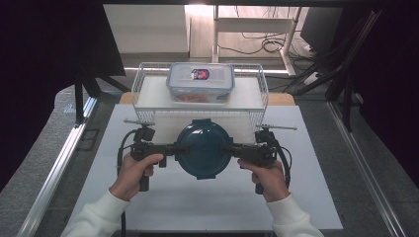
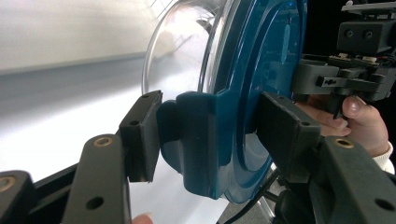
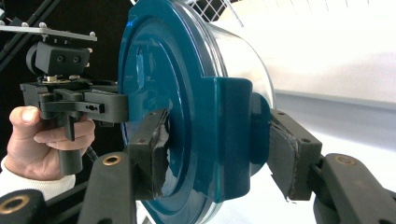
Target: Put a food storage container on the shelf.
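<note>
A round clear container (image 1: 204, 148) with a dark teal lid hangs above the white table mat, level, held from both sides. My left gripper (image 1: 180, 148) is shut on the lid's left latch tab (image 2: 201, 140), with one pad on the lid's top and the other under the tab. My right gripper (image 1: 228, 148) is shut the same way on the opposite latch tab (image 3: 233, 135). In the left gripper view the clear bowl (image 2: 182, 56) shows beside the lid. A person's hand holds each gripper's handle.
Just behind the container stands a white wire basket (image 1: 148, 94) with a rectangular clear box with a blue-edged lid (image 1: 200, 81) in it. The white mat (image 1: 197, 207) covers the table. Metal rails run along both sides, and dark curtains and stands lie beyond them.
</note>
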Action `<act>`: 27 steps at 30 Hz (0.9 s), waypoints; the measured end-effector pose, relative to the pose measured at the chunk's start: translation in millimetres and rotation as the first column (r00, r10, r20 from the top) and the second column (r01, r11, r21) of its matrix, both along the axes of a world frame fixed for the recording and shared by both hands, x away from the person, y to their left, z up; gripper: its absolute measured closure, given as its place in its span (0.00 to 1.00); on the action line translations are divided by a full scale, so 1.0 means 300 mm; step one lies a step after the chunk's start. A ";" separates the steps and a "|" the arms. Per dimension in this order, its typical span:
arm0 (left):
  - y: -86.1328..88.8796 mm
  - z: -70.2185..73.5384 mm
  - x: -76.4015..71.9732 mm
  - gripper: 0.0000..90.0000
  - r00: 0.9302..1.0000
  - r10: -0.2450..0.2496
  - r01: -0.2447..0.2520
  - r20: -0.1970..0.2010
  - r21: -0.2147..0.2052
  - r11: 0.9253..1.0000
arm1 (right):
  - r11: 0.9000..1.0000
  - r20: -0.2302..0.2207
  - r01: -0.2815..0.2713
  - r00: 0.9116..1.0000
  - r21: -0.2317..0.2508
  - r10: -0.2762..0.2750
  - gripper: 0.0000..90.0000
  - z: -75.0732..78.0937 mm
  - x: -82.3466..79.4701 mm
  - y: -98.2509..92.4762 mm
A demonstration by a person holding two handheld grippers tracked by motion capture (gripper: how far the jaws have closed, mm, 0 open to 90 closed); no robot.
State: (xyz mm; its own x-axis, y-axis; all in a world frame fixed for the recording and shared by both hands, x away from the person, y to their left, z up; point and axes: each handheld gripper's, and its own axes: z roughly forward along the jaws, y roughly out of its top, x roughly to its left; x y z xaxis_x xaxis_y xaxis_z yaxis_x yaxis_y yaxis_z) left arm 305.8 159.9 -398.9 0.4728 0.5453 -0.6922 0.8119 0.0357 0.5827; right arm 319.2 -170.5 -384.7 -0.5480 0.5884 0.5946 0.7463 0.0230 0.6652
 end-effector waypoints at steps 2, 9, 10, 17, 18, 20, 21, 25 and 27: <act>0.002 0.015 0.006 0.47 1.000 -0.001 0.001 0.007 0.001 1.000 | 1.000 0.001 0.000 1.000 0.004 0.000 0.48 0.014 0.004 0.001; 0.011 0.065 0.022 0.47 1.000 -0.001 0.000 0.026 0.009 1.000 | 1.000 0.020 0.007 1.000 0.016 -0.008 0.48 0.058 0.020 0.009; 0.013 0.069 0.025 0.47 1.000 0.000 0.000 0.028 0.009 1.000 | 1.000 0.022 0.008 1.000 0.018 -0.008 0.48 0.062 0.023 0.011; 0.021 0.108 0.039 0.47 0.999 0.000 -0.001 0.043 0.006 1.000 | 1.000 0.044 0.008 0.999 0.020 -0.009 0.48 0.101 0.036 0.020; 0.021 0.119 0.040 0.47 0.999 0.003 -0.003 0.046 0.006 1.000 | 1.000 0.045 0.009 0.999 0.020 -0.010 0.48 0.107 0.037 0.020; 0.020 0.139 0.042 0.47 0.999 0.004 -0.004 0.050 0.007 1.000 | 1.000 0.049 0.011 0.999 0.025 -0.012 0.48 0.124 0.039 0.020; 0.020 0.150 0.042 0.47 0.999 0.003 -0.003 0.055 0.010 1.000 | 1.000 0.053 0.011 0.999 0.027 -0.012 0.48 0.133 0.040 0.020; 0.024 0.194 0.049 0.47 0.998 0.003 -0.004 0.070 0.015 1.000 | 1.000 0.066 0.008 0.998 0.031 -0.010 0.48 0.171 0.045 0.022; 0.028 0.214 0.056 0.47 0.997 0.003 -0.004 0.076 0.013 1.000 | 0.999 0.069 0.004 0.998 0.032 -0.007 0.48 0.189 0.050 0.025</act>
State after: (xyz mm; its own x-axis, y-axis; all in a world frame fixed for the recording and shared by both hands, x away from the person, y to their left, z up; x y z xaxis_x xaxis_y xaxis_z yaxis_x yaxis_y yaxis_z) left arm 322.7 168.3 -334.7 0.5217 0.5559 -0.6471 0.7652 0.0305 0.6431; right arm 334.3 -163.1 -328.0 -0.5854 0.5728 0.5737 0.6984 -0.0031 0.7157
